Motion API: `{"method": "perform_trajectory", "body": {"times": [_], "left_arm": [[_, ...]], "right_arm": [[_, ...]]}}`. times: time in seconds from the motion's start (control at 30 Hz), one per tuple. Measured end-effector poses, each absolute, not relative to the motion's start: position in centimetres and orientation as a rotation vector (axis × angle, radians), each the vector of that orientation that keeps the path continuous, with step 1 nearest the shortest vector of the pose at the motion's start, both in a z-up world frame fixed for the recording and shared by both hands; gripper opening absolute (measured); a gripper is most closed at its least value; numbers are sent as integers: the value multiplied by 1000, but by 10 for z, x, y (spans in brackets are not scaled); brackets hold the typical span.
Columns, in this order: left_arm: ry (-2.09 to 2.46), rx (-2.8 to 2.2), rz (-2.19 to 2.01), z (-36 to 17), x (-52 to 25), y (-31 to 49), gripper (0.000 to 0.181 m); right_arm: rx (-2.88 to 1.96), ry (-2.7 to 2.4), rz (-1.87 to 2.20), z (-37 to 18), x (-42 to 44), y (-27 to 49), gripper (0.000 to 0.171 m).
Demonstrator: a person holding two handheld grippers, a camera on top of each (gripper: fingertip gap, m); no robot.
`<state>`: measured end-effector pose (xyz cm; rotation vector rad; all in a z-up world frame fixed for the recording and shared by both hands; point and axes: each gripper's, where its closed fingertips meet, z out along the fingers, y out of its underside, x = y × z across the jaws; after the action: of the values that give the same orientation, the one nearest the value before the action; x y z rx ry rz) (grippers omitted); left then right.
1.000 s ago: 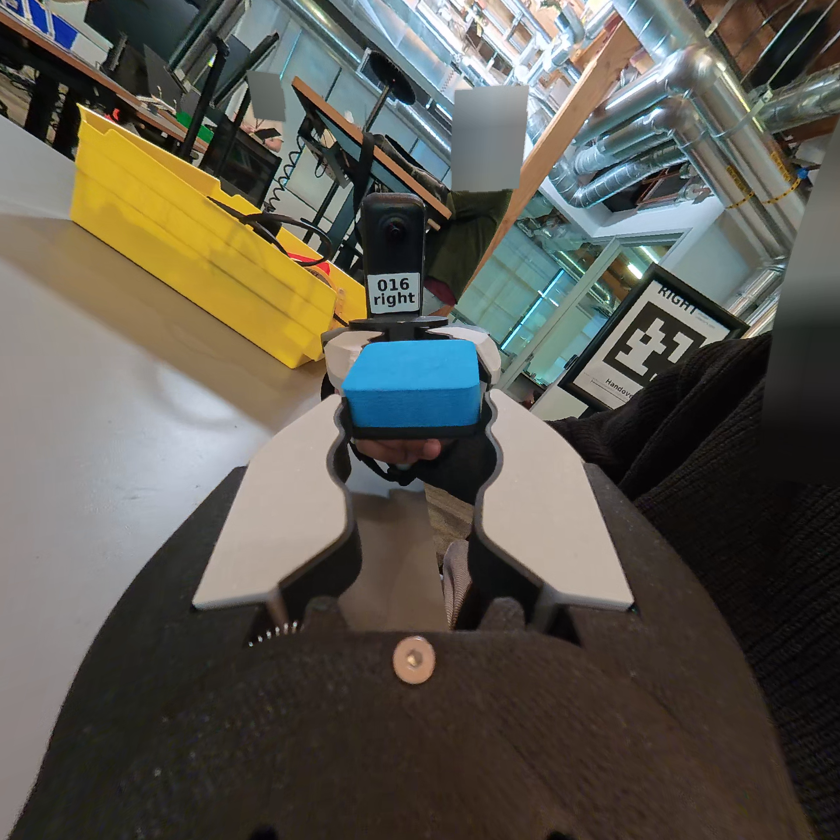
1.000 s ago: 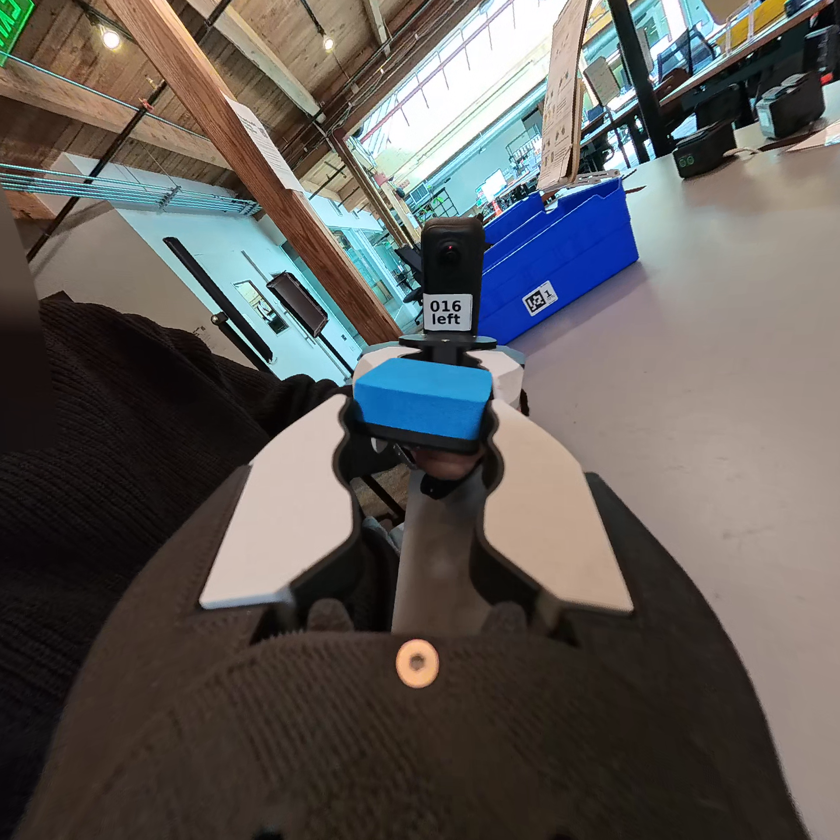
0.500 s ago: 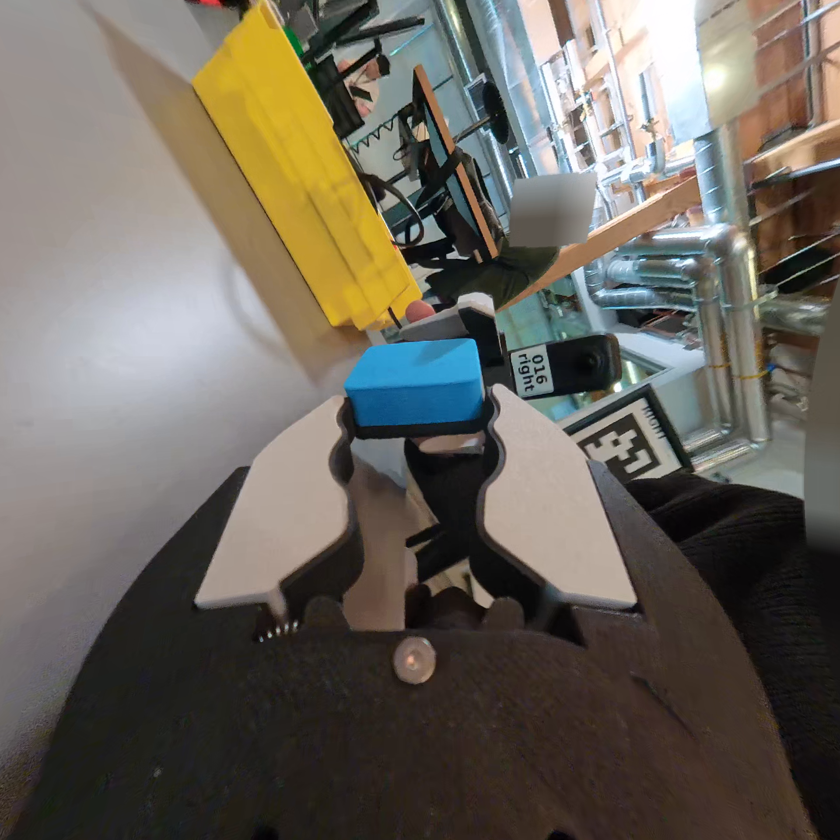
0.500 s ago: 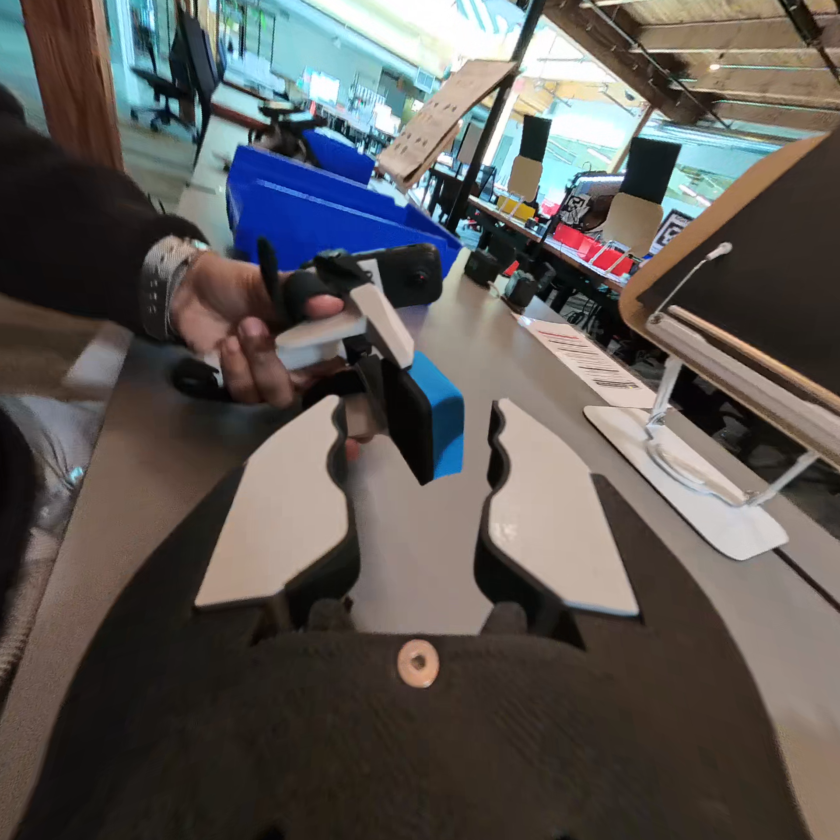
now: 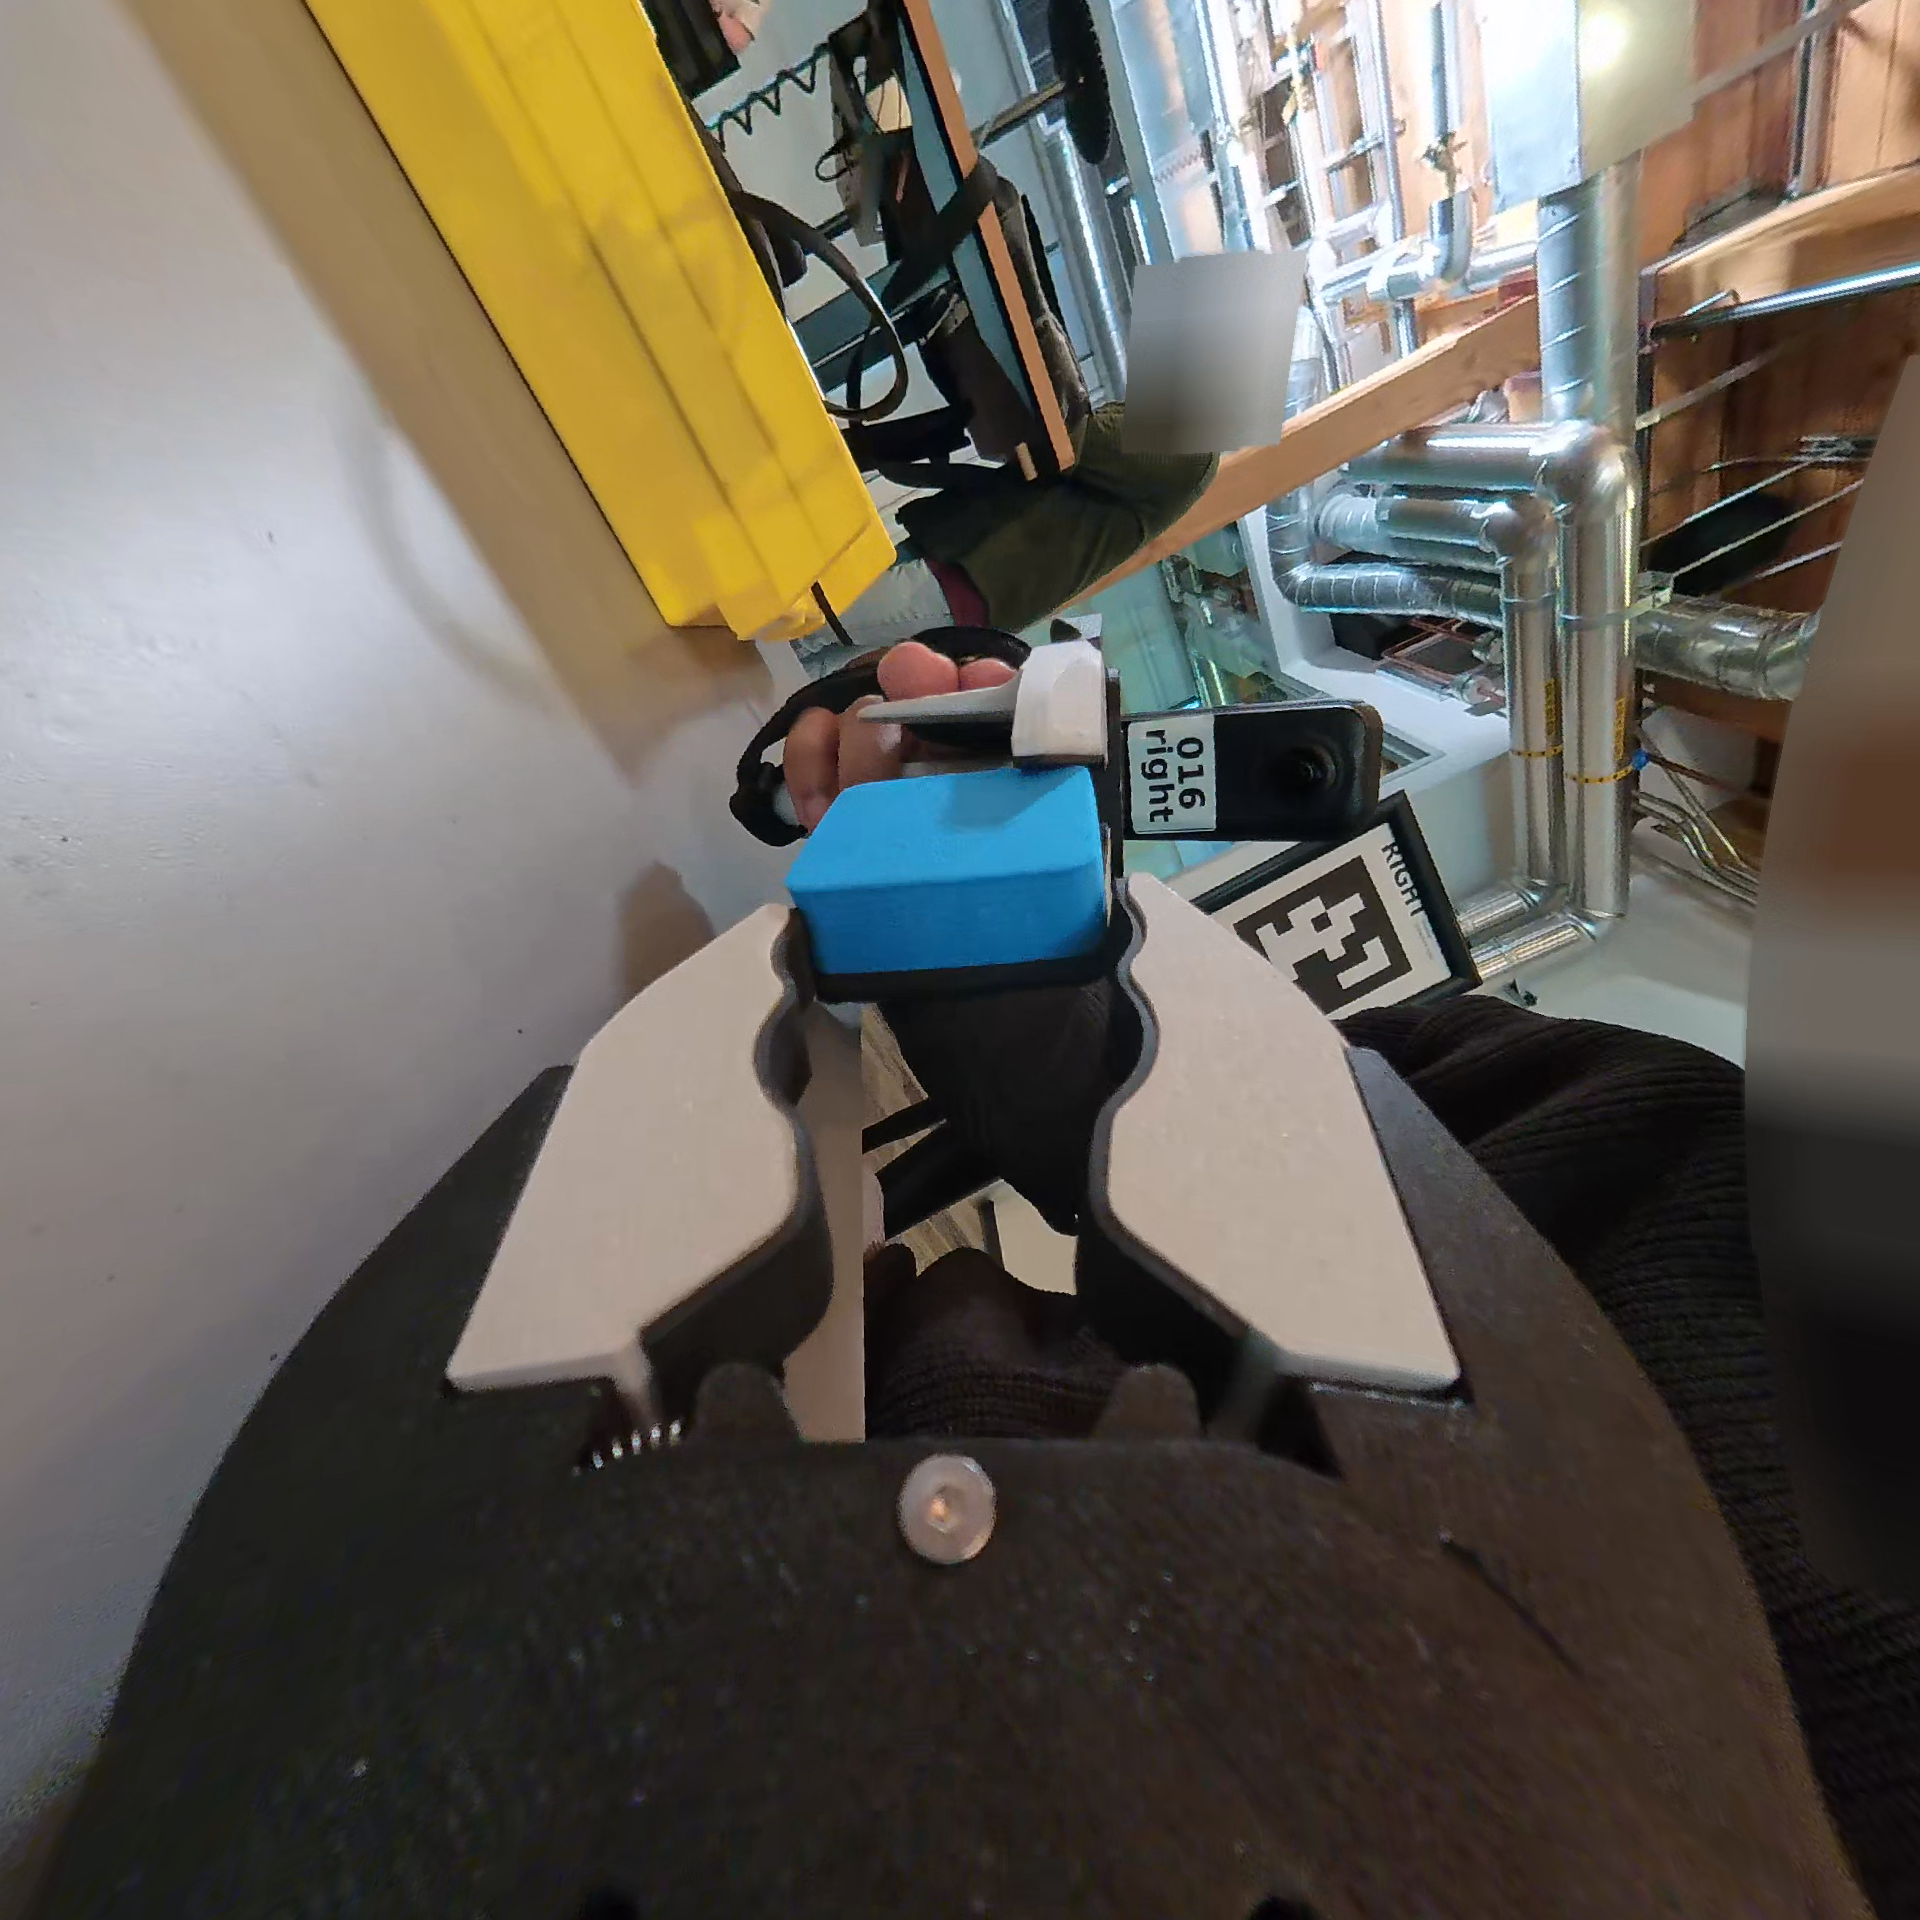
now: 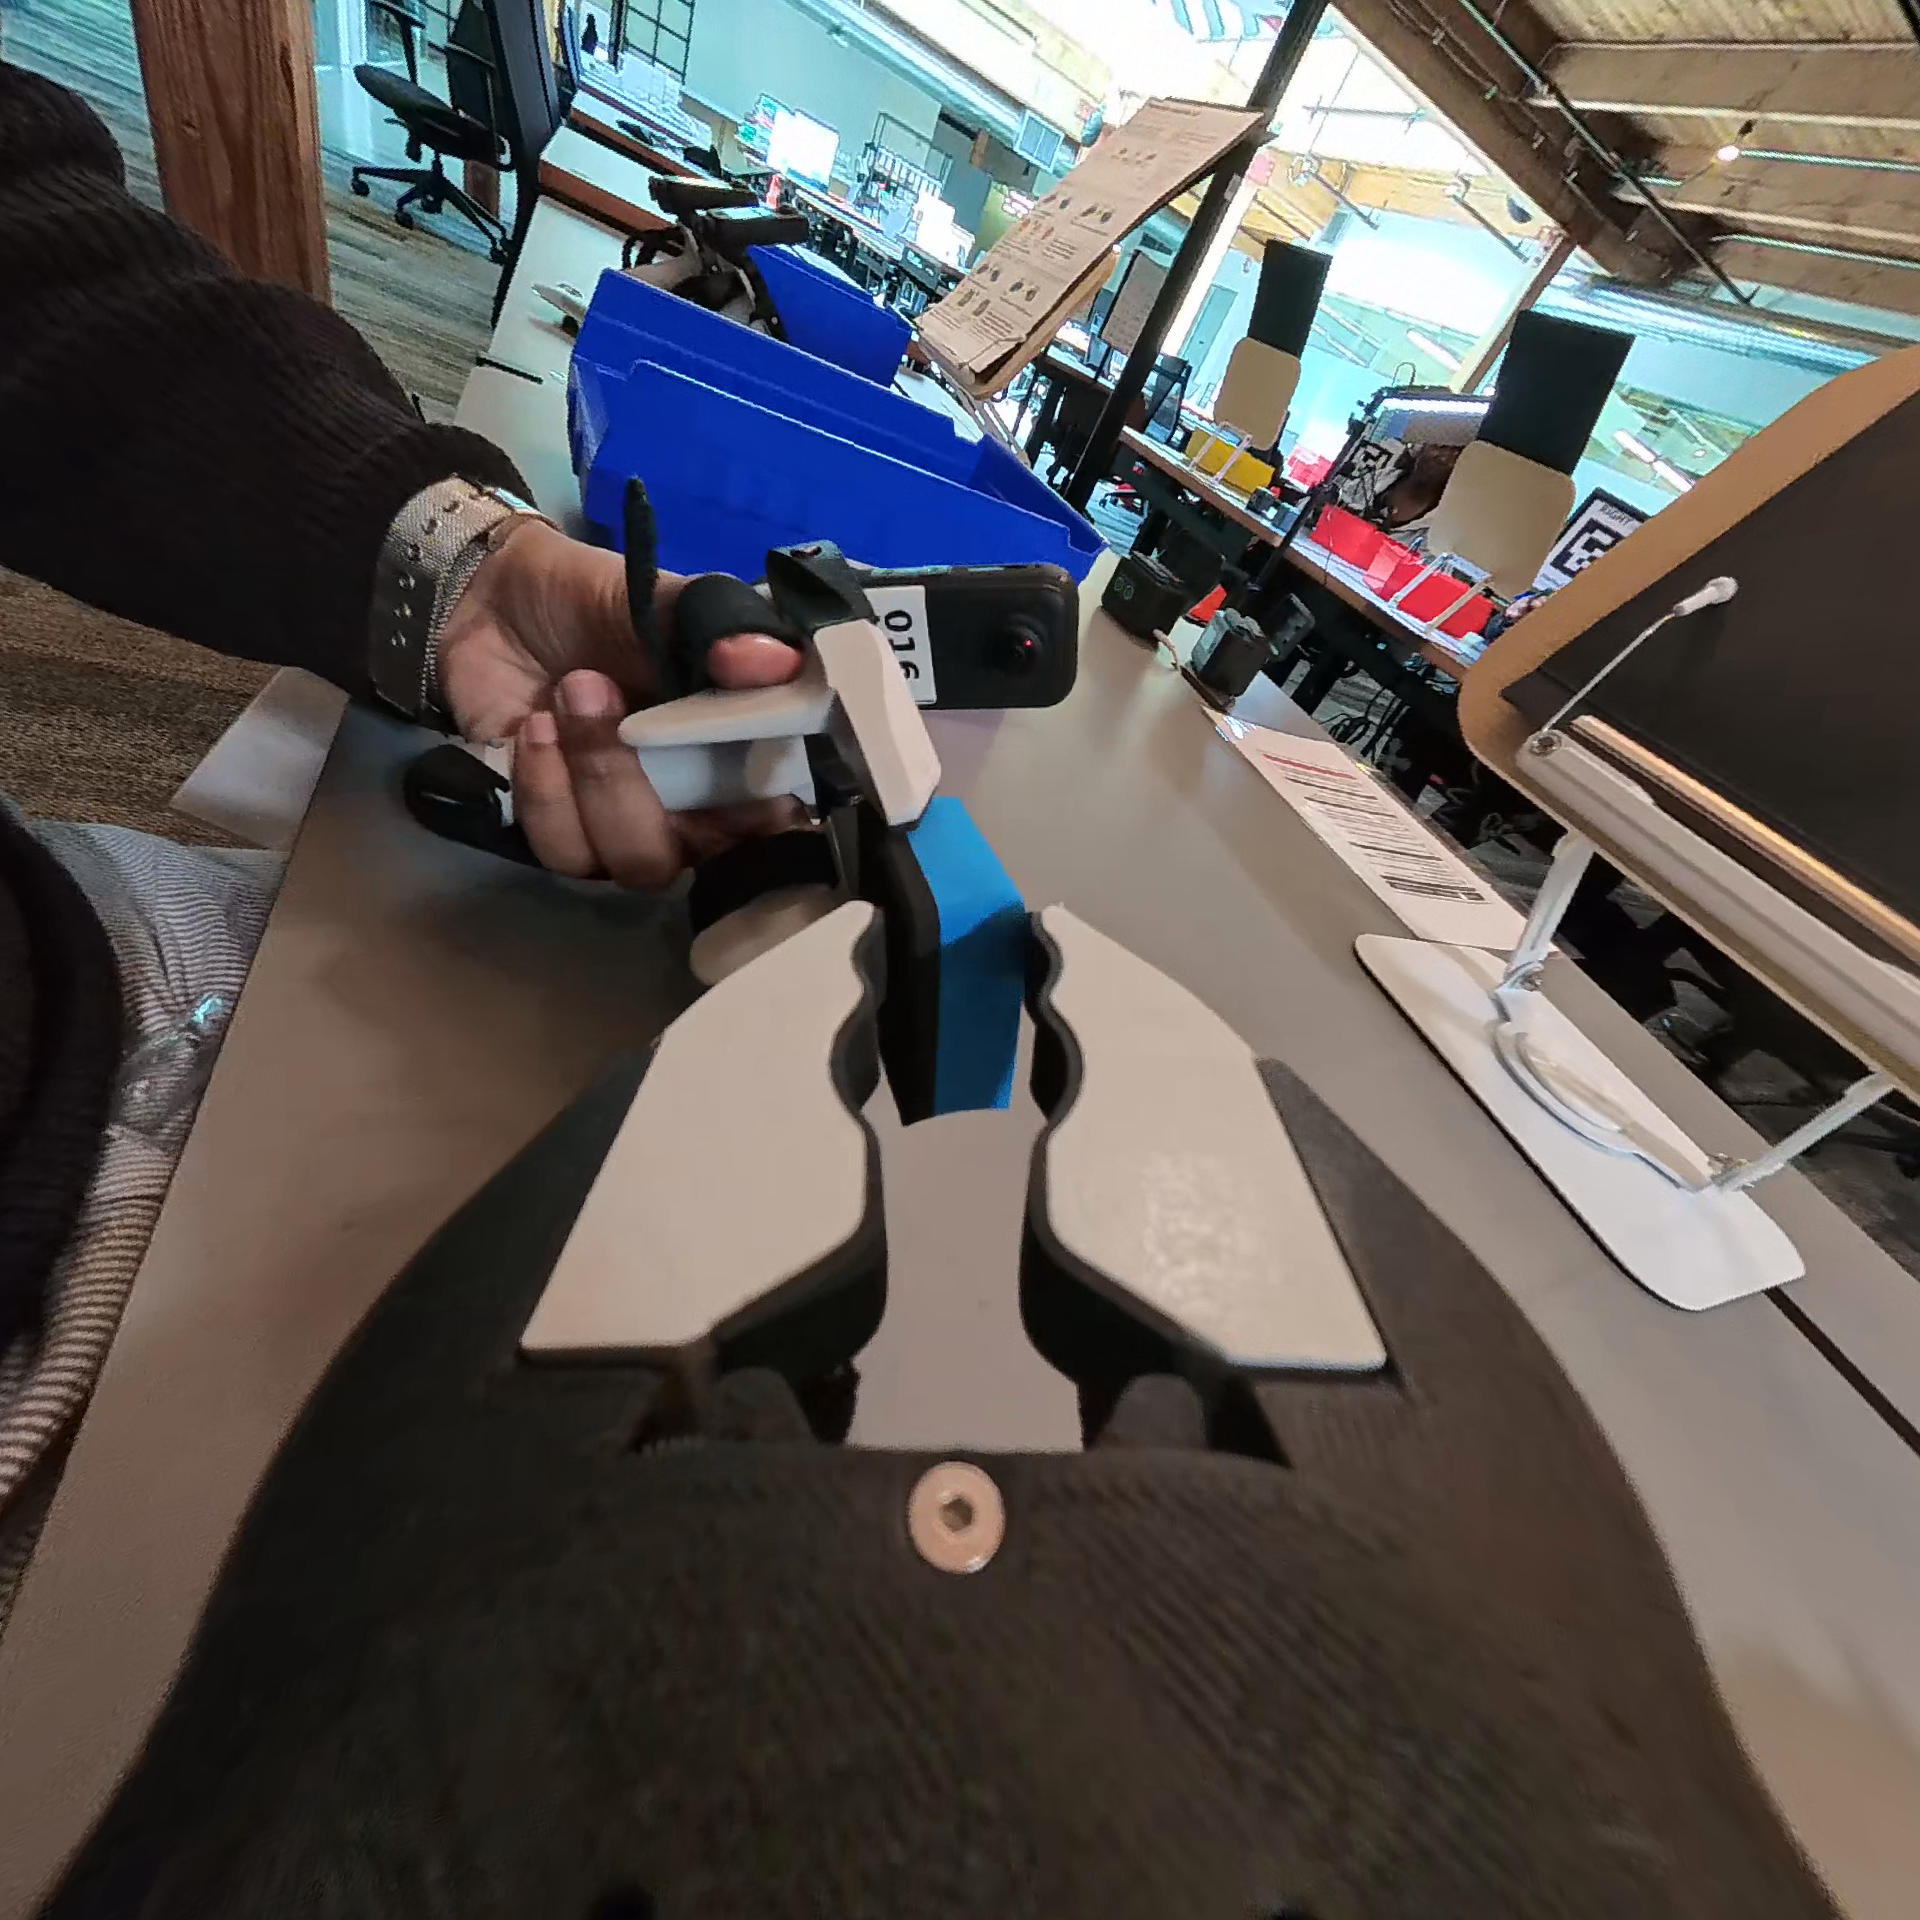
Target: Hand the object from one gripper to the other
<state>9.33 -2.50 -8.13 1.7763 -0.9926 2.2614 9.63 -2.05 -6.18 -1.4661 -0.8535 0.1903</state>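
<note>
Clamping the blue foam block (image 5: 951,883) by its ends, the left gripper (image 5: 956,940) holds it above the grey table (image 5: 239,727); the right gripper (image 6: 956,997) has its fingers on either side of the same block (image 6: 977,987), whether touching I cannot tell

Grey table (image 6: 1195,790), wooden beams (image 6: 1621,62)

A bright blue foam block (image 5: 951,878) sits on a black backing. The claw fingers (image 5: 665,1153) are pale grey on black bodies. One bin (image 5: 623,270) is yellow, another bin (image 6: 790,468) deep blue. The tabletop (image 6: 1122,790) is light grey, the sleeve (image 6: 208,436) black ribbed knit.
</note>
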Motion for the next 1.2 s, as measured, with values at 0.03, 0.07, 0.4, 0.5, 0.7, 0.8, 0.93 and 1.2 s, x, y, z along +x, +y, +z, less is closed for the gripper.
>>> {"method": "perform_trajectory", "body": {"times": [0.03, 0.07, 0.4, 0.5, 0.7, 0.8, 0.93, 1.2], "left_arm": [[-995, 1771, 2265, -81, 93, -25, 57], [-995, 1766, 2271, -80, 93, -25, 57], [-1084, 1842, 2365, -76, 96, -19, 64], [-1160, 1874, 2412, -72, 96, -16, 70], [-1401, 1923, 2443, -71, 96, -18, 68], [-1528, 1935, 2443, -72, 96, -21, 62], [-1651, 1935, 2444, -73, 96, -24, 52], [-1656, 1904, 2486, -68, 93, -24, 29]], "right_arm": [[-1465, -851, 197, -61, 96, -21, 25], [-1466, -844, 206, -60, 96, -21, 24], [-1502, -762, 257, -57, 101, -19, 24], [-1521, -663, 345, -52, 108, -18, 24], [-1597, -395, 717, -48, 119, -17, 23], [-1648, -296, 836, -53, 124, -16, 23], [-1667, -265, 930, -55, 118, -17, 24], [-1698, -255, 1029, -60, 108, -19, 24]]}}
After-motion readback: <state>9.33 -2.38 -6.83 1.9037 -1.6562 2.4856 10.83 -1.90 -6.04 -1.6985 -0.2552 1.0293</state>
